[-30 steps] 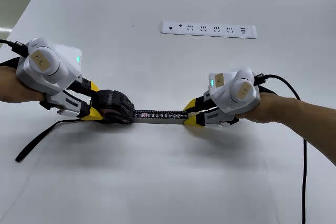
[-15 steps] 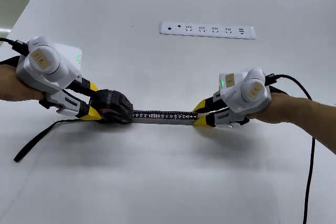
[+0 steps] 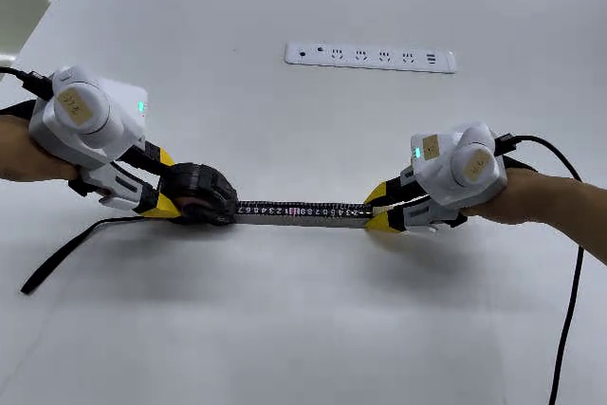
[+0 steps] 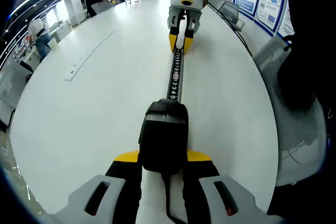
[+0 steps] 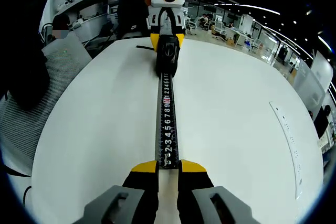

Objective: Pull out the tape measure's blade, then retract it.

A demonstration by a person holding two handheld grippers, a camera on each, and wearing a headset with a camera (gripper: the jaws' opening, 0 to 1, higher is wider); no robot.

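Black tape case (image 3: 199, 194) clamped by left gripper (image 4: 163, 157), numbered blade (image 5: 167, 124) from it pinched by right gripper (image 5: 168, 167), power strip (image 3: 370, 56) beyond, head view.

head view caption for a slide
Left gripper holds the tape measure case, right gripper grips the extended blade on a white table.

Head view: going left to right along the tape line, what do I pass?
left gripper → tape measure case → blade → right gripper → black cable
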